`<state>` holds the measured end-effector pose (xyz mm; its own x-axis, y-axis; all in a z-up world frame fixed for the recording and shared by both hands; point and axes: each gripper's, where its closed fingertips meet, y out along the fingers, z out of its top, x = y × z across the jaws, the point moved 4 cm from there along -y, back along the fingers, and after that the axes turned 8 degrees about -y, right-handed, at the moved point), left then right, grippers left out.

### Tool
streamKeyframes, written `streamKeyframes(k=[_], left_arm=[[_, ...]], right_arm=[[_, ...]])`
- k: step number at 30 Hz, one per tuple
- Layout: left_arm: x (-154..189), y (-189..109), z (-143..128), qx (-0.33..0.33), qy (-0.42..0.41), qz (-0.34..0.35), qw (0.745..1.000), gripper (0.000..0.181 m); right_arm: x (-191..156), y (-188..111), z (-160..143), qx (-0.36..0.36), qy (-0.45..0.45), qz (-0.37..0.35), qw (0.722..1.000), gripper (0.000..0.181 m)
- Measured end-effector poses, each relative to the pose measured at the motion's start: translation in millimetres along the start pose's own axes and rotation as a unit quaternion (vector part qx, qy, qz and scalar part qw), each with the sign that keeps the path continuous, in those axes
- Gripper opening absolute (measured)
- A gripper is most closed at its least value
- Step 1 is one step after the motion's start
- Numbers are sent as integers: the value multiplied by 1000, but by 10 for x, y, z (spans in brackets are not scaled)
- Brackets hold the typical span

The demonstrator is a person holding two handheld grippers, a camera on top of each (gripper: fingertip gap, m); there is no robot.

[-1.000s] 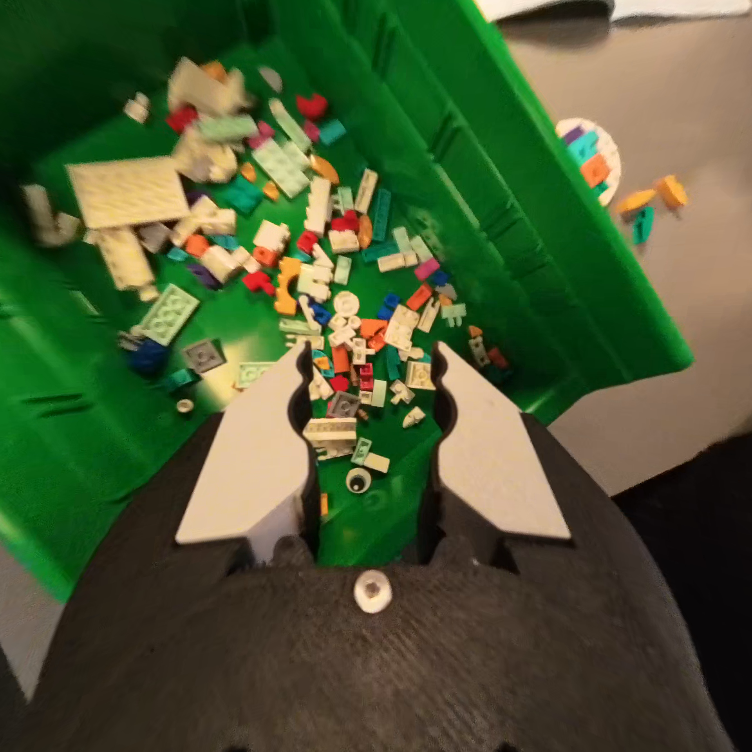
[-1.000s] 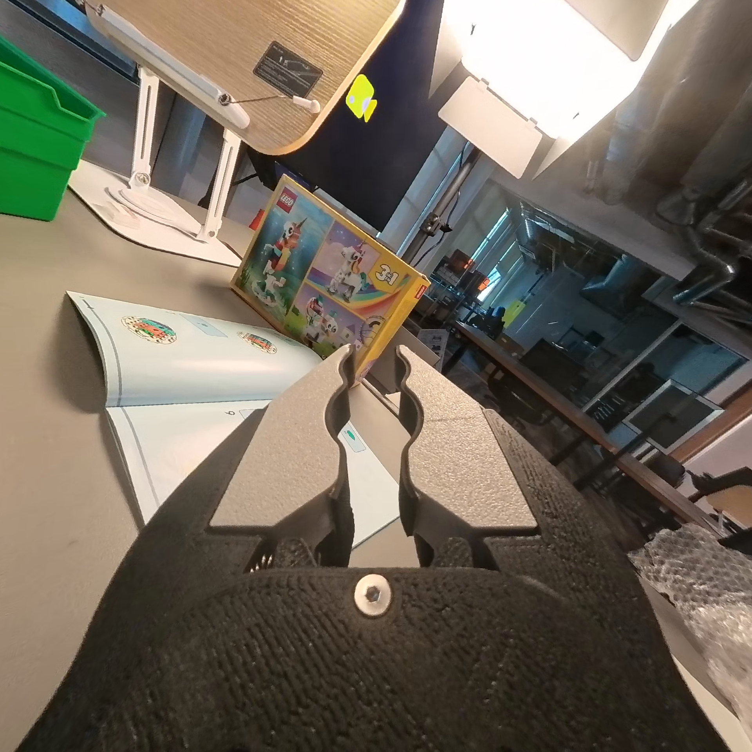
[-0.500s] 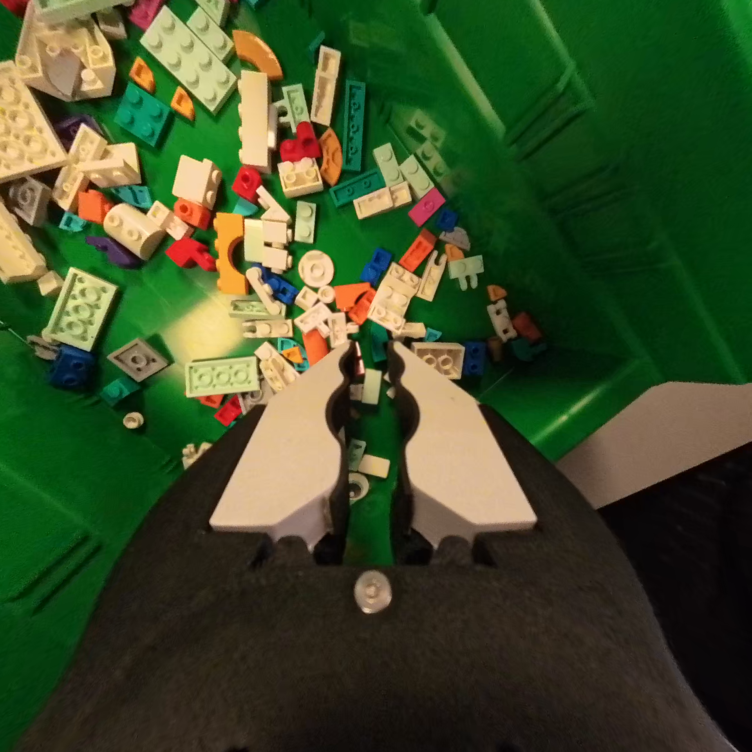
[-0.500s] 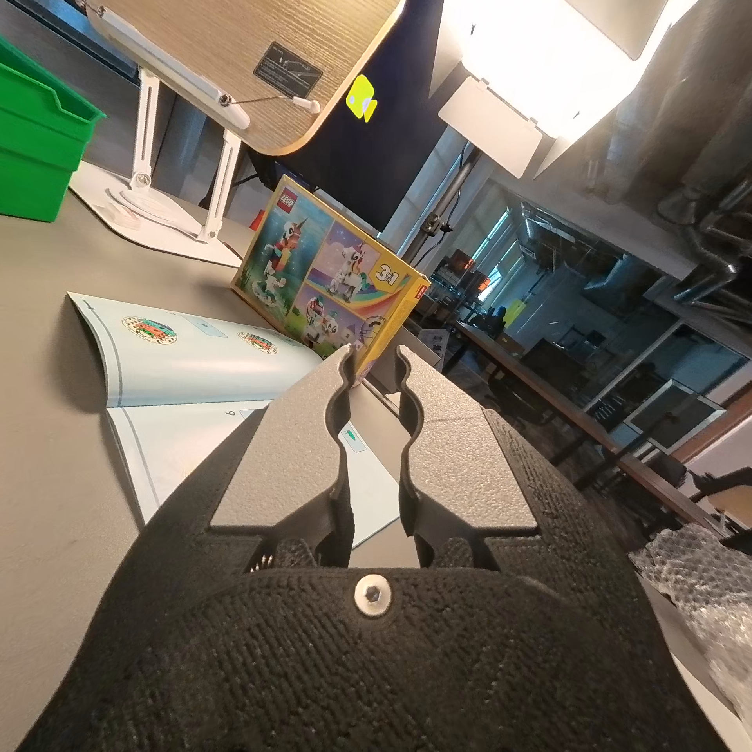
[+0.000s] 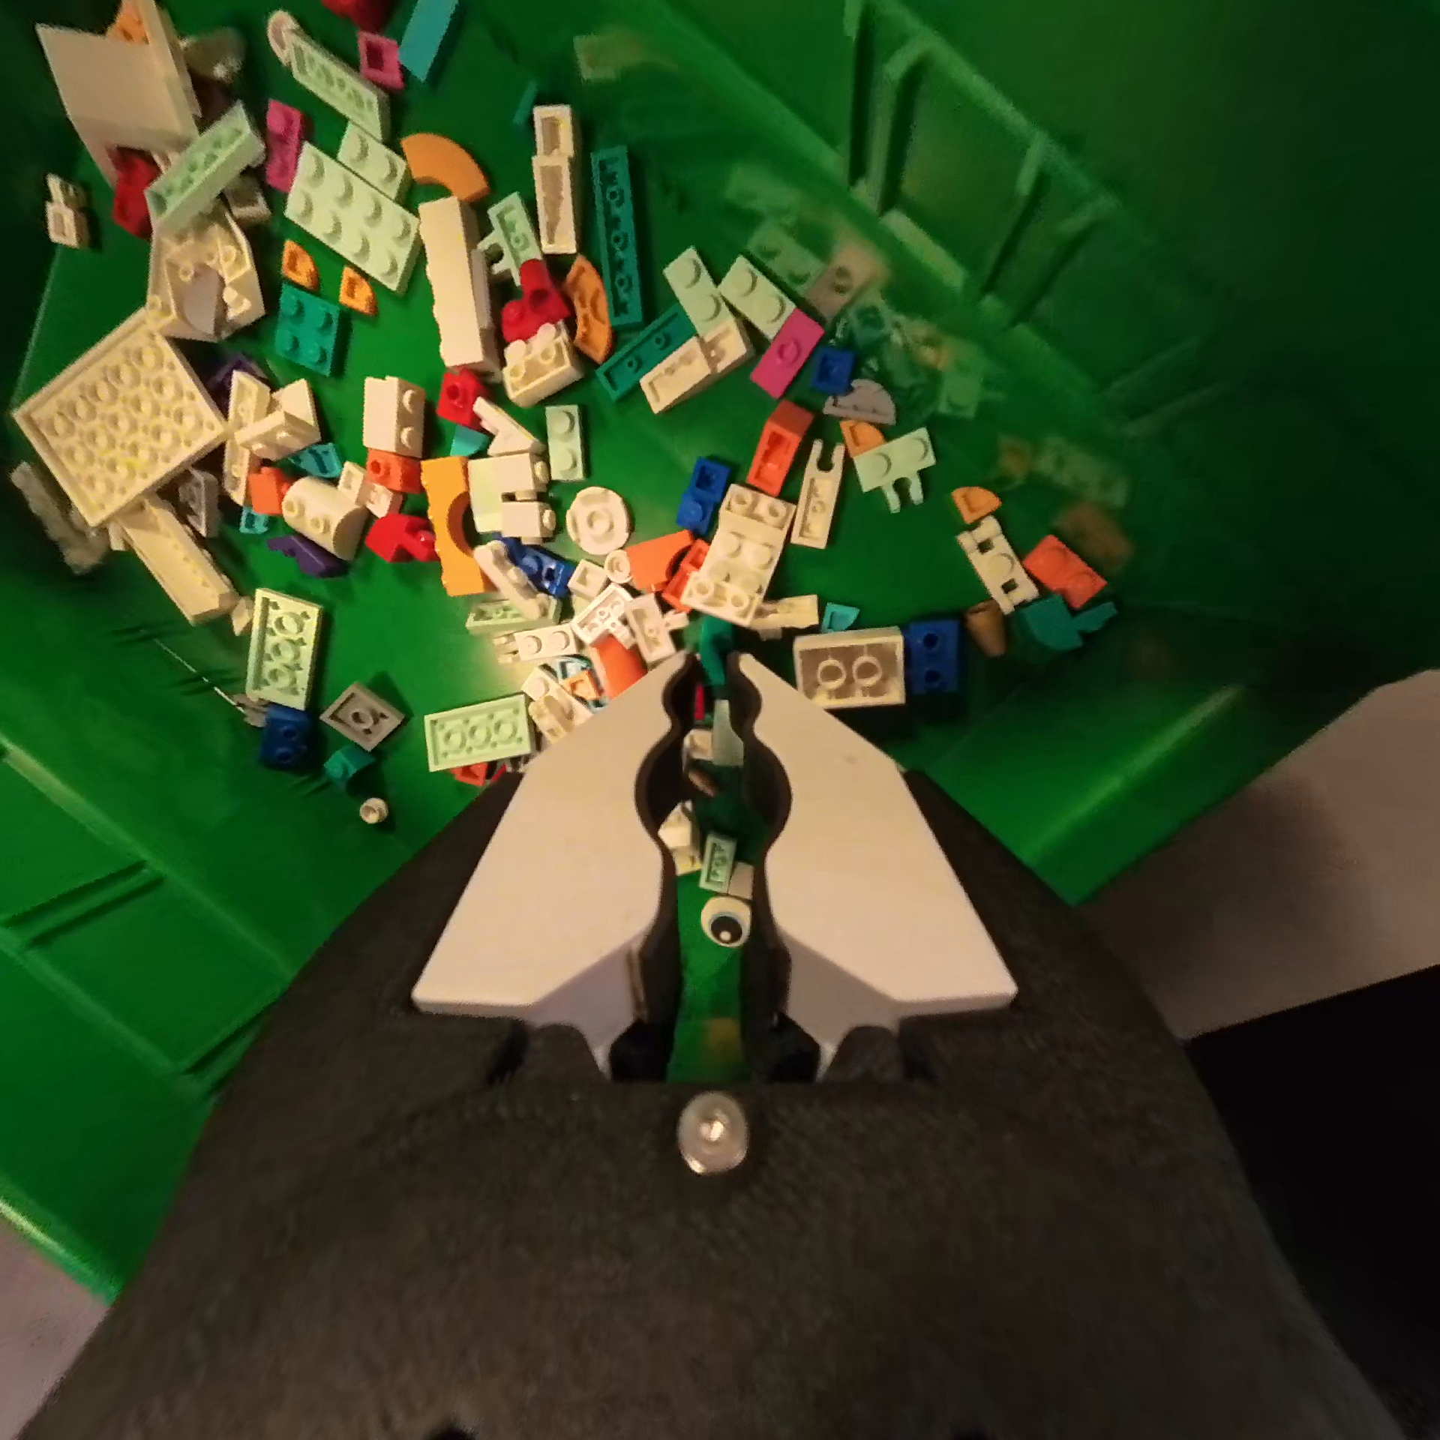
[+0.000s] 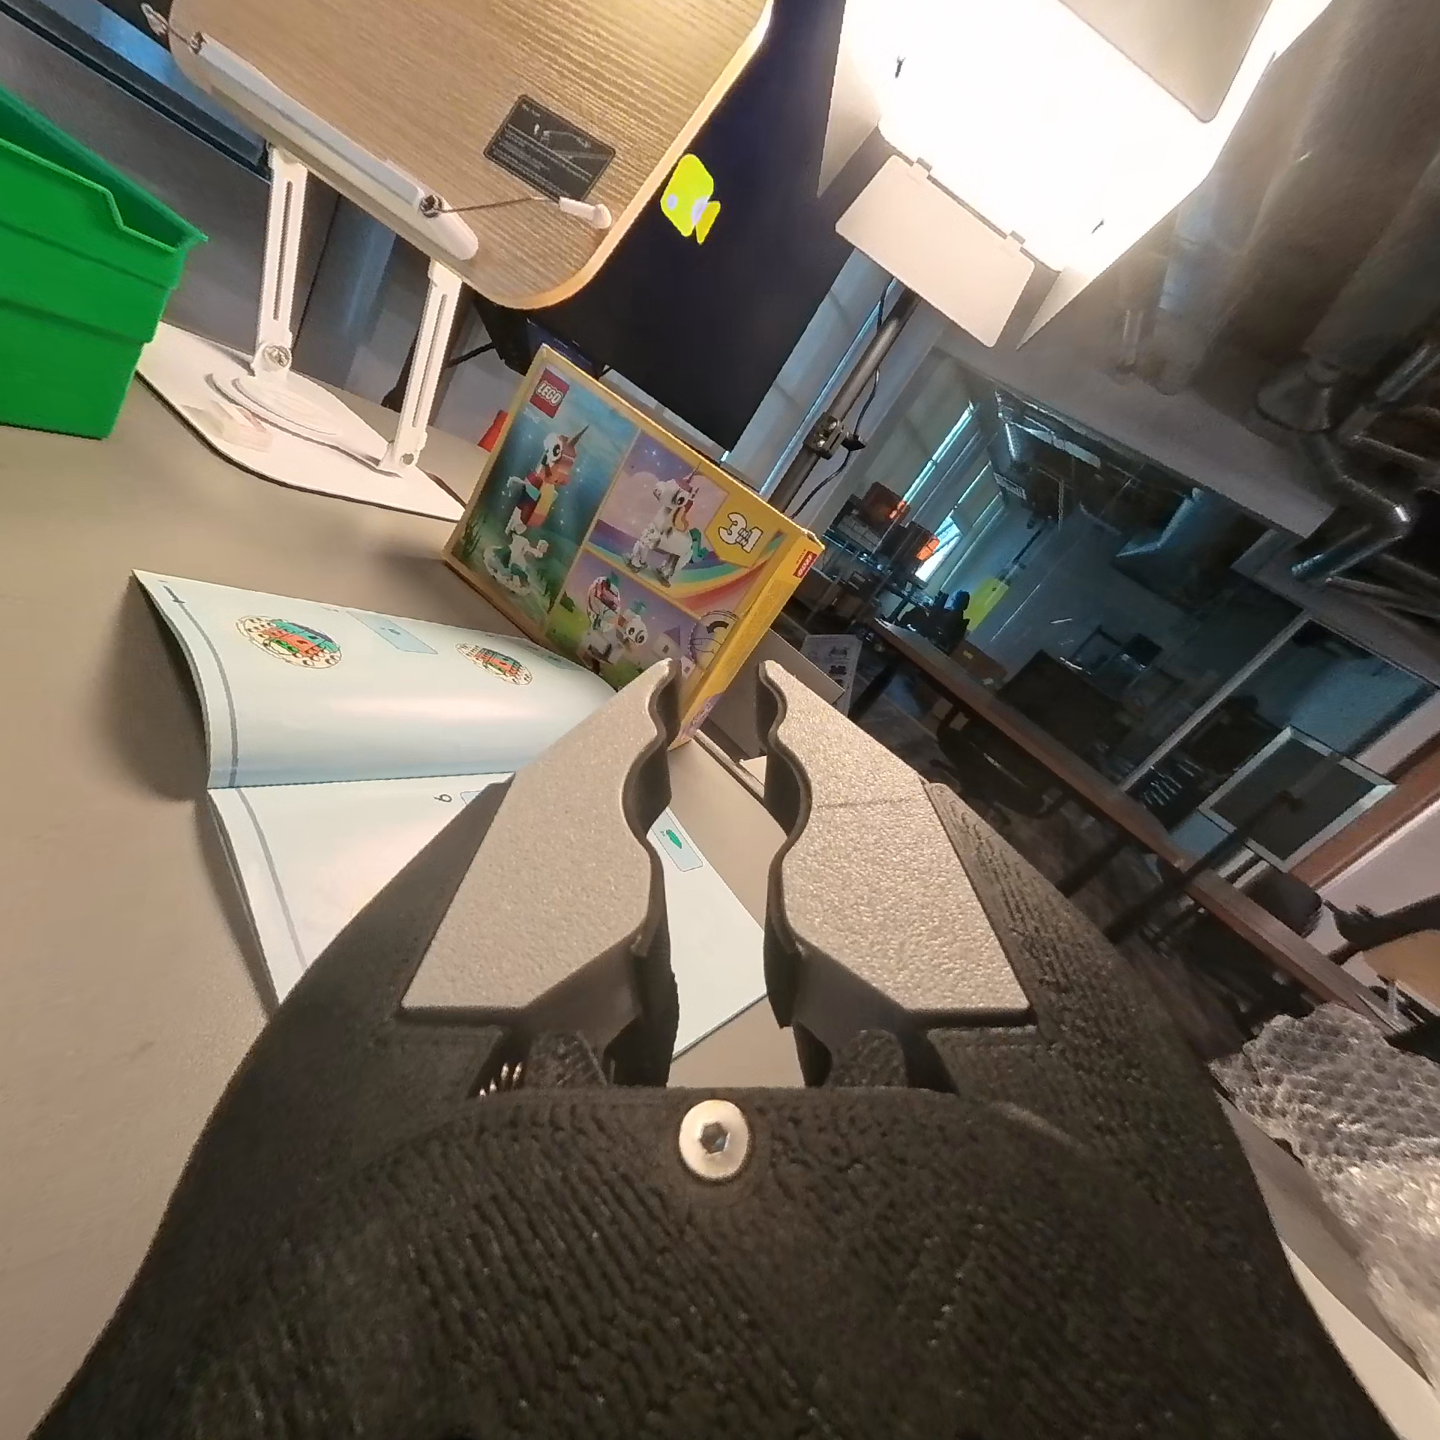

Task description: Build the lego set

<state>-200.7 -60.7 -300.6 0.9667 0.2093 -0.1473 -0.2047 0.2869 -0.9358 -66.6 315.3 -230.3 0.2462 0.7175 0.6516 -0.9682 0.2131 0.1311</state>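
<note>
My left gripper [image 5: 711, 662] is down inside the green bin [image 5: 1169, 234], among several loose lego pieces. Its jaws are closed on a small teal piece [image 5: 711, 640] that sticks out past the tips. A round eye piece [image 5: 725, 923] and small pale plates lie on the bin floor under the jaws. A white 2x2 brick [image 5: 849, 670] lies just right of the tips. My right gripper [image 6: 715, 674] hovers low over the grey table with a narrow gap between its jaws and nothing in them. It points at the open instruction booklet [image 6: 351, 701] and the lego box [image 6: 623, 545].
The bin's corner [image 6: 70, 312] shows at the far left in the right wrist view. A white stand with a wooden board [image 6: 436, 117] rises behind the booklet. Bubble wrap [image 6: 1340, 1106] lies at the right by the table edge. The bin walls stand close around the left gripper.
My left gripper went down into the bin and its jaws closed from wide open onto the teal piece. The right gripper has not moved.
</note>
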Motion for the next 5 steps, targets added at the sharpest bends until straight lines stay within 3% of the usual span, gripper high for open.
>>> streamKeyframes(k=[1,5], left_arm=[[3,-7,-5,4,3,4,1000,6],[-47,-112,10,37,-2,27,999,7]], right_arm=[[2,0,0,0,0,0,1000,17],[5,0,1,1,3,-1,1000,17]])
